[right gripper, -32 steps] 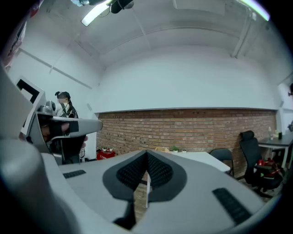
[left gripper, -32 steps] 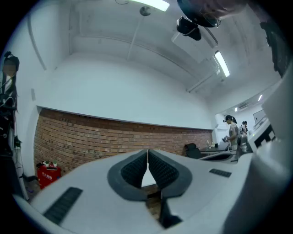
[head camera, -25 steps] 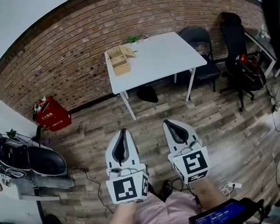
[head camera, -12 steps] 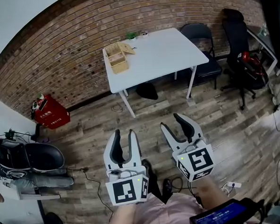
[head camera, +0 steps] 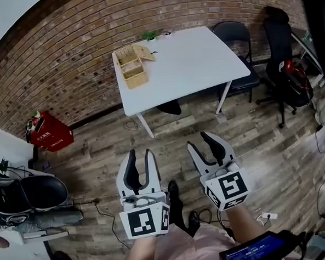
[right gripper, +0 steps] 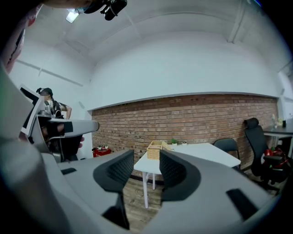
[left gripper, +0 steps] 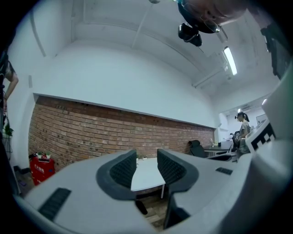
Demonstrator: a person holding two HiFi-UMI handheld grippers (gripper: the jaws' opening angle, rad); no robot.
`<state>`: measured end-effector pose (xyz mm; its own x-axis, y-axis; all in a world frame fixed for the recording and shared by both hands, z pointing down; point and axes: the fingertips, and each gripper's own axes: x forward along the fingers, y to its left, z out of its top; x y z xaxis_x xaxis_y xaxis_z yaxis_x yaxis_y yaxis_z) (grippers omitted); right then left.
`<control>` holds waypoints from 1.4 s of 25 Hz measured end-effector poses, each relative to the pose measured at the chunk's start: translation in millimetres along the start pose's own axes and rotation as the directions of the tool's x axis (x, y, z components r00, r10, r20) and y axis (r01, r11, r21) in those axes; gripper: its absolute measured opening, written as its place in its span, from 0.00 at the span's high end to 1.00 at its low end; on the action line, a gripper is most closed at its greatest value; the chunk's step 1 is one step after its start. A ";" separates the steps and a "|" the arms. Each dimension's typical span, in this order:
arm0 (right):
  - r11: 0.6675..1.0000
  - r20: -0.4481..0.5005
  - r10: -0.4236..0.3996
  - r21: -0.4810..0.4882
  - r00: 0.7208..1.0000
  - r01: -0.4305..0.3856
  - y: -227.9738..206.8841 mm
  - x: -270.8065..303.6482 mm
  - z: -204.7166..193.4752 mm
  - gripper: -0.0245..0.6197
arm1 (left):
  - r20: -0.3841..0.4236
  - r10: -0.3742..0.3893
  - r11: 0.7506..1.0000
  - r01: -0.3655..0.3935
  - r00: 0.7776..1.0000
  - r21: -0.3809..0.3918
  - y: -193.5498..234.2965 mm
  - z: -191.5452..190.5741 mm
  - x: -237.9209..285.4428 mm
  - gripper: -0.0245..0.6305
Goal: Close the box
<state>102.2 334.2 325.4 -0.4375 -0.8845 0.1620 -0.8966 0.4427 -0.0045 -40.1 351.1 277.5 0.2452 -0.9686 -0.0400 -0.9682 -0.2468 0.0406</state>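
Head view shows my left claw [head camera: 140, 154] and right claw [head camera: 199, 142] just opened, empty, well apart from the box [head camera: 130, 67] on the desk [head camera: 191, 59].

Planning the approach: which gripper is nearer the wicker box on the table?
Left, narrowly: left gripper is in line with the wicker box, right gripper offset rightward; both far short. Jaws empty: left's just opened, right's just narrowed slightly.

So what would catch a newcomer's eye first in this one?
The left gripper and right gripper fill the bottom of the head view over wooden floor; their jaws have just been opening, the right then narrowing slightly, nothing between them. Beyond stands a white table by the brick wall, an open wicker box at its far-left corner.
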 end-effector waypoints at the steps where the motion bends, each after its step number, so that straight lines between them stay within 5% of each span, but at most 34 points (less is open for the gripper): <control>1: 1.000 -0.005 -0.002 -0.001 1.000 0.002 -3.1 12.9 1.3 0.69 | -0.002 -0.003 1.000 0.003 1.000 -0.001 6.1 -0.7 12.5 0.75; 17: 0.997 0.043 -0.068 -0.026 0.997 0.069 -34.5 164.9 61.4 0.72 | 0.063 -0.057 0.998 0.057 0.996 -0.004 92.2 25.1 158.2 0.75; 35: 0.994 -0.007 -0.107 0.004 0.994 0.107 -85.6 231.3 41.6 0.74 | -0.015 -0.091 0.996 0.091 0.996 -0.004 99.9 -13.2 241.2 0.75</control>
<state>74.9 85.5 322.2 -0.3388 -0.9257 0.1682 -0.9385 0.3452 0.0094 -77.0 92.5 285.1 0.3329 -0.9425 -0.0288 -0.9417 -0.3339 0.0412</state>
